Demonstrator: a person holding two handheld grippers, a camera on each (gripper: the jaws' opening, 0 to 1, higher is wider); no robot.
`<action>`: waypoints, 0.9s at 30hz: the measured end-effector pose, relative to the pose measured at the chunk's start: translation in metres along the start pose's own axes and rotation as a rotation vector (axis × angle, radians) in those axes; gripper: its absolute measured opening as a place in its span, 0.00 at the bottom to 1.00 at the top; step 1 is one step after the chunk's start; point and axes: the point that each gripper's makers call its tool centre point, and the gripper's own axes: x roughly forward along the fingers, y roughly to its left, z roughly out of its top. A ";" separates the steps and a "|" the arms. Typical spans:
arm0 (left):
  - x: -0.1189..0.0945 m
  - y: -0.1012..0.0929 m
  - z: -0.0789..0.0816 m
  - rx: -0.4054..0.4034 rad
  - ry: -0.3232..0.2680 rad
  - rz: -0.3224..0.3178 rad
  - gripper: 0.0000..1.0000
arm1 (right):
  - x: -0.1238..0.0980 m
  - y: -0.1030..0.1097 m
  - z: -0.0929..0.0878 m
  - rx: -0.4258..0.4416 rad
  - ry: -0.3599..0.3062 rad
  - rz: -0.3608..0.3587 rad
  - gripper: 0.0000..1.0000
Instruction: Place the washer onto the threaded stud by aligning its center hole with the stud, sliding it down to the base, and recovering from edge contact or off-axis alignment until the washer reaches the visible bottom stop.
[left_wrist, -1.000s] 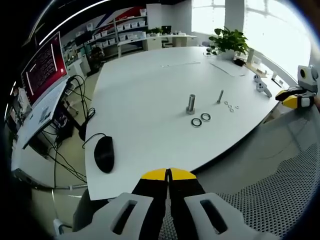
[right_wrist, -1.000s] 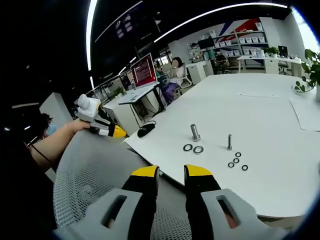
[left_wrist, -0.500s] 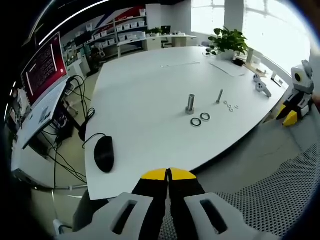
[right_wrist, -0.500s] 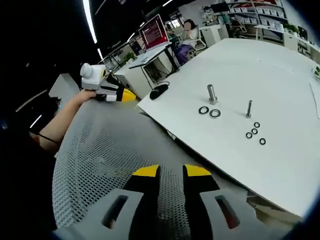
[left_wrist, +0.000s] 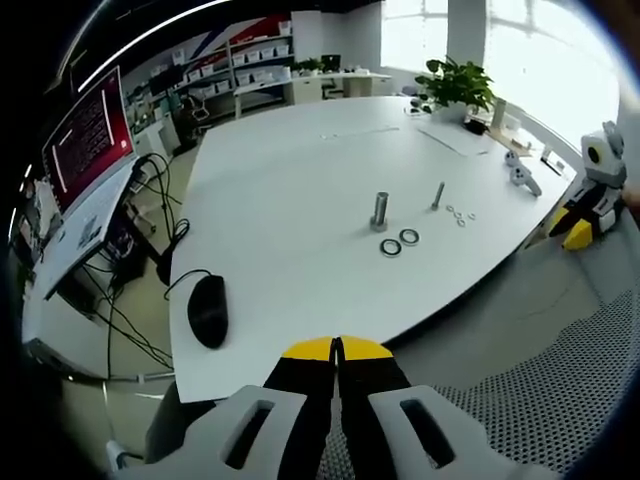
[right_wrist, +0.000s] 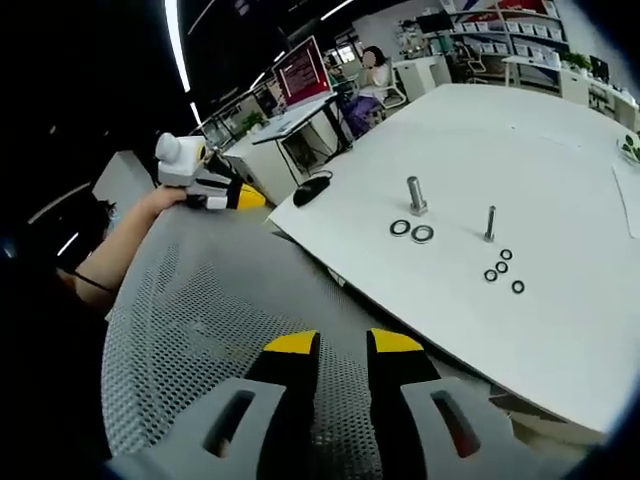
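A thick threaded stud (left_wrist: 380, 211) stands upright mid-table, with two large washers (left_wrist: 399, 242) lying flat just in front of it. My left gripper (left_wrist: 338, 348) is shut and empty, held well short of the table's near edge. In the right gripper view the same stud (right_wrist: 415, 195) and washers (right_wrist: 411, 231) sit far ahead, and my right gripper (right_wrist: 342, 345) is open with nothing between its jaws, hovering over a mesh chair back (right_wrist: 230, 320). A hand holds the left gripper (right_wrist: 215, 185) at the left there. The right gripper (left_wrist: 585, 215) shows at the far right.
A thin stud (left_wrist: 438, 195) stands right of the thick one, with several small washers (left_wrist: 458, 213) beside it. A black mouse (left_wrist: 208, 310) lies near the table's left corner. A potted plant (left_wrist: 458, 80) is at the far edge, a red monitor (left_wrist: 90, 130) at the left.
The right gripper view has swung down over the mesh chair back. Seen from the left, the right gripper turned from level to jaws-down. The left gripper has barely moved.
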 end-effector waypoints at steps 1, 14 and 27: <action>0.000 0.000 0.000 -0.001 -0.002 0.000 0.00 | 0.000 0.000 0.000 0.000 0.001 0.000 0.21; 0.000 0.000 0.000 0.000 -0.004 0.001 0.00 | 0.000 -0.001 -0.002 0.007 0.005 -0.006 0.22; 0.000 0.001 -0.001 -0.007 0.000 0.013 0.00 | -0.001 0.000 0.000 0.008 -0.012 0.004 0.22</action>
